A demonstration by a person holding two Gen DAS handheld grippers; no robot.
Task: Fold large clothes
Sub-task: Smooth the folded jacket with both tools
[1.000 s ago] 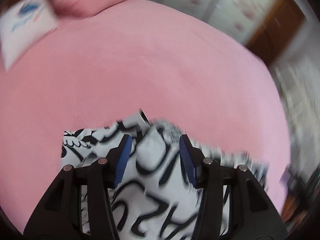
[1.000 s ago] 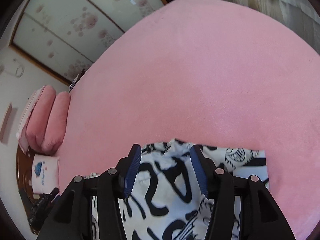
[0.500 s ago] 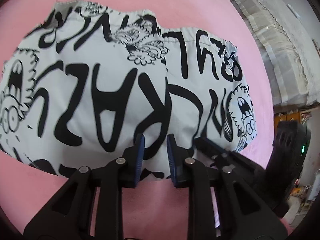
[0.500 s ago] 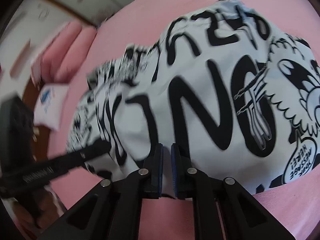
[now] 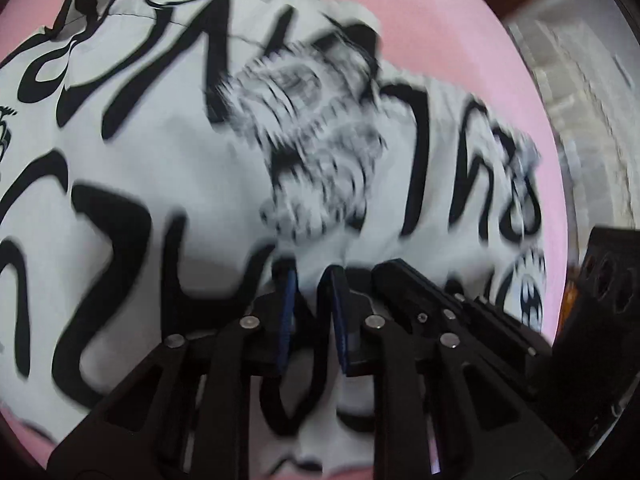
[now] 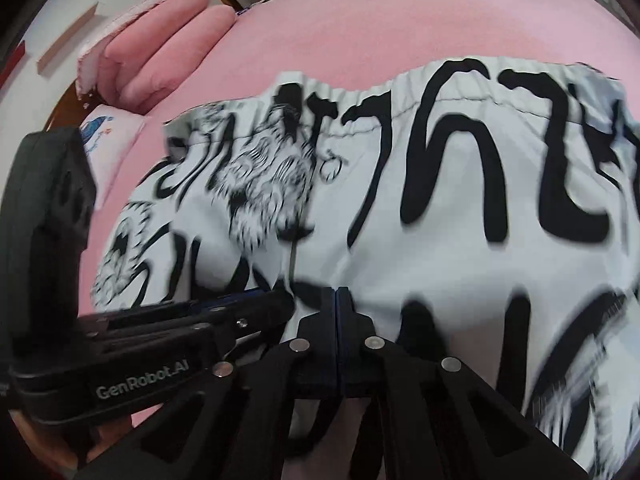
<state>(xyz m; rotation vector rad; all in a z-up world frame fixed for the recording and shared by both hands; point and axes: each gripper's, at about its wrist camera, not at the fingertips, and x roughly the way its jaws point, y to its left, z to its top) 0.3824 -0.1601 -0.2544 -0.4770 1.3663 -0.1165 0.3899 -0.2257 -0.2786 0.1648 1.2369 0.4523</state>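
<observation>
A white garment with bold black lettering and cartoon prints lies spread on the pink bed. It fills most of the right wrist view, its elastic waistband at the far edge. My left gripper is nearly closed, pinching a fold of the garment's near edge between its blue pads. My right gripper is shut on the near edge of the same cloth, right beside the left gripper, whose body shows at the left of the right wrist view.
Pink pillows and a white printed pillow lie at the head of the bed. A white curtain or cloth hangs beyond the bed's right edge. Bare pink sheet stretches beyond the garment.
Both grippers dropped from above the bed onto the garment's near edge and closed on it. Since half a second ago the cloth has come nearer and moves, blurred.
</observation>
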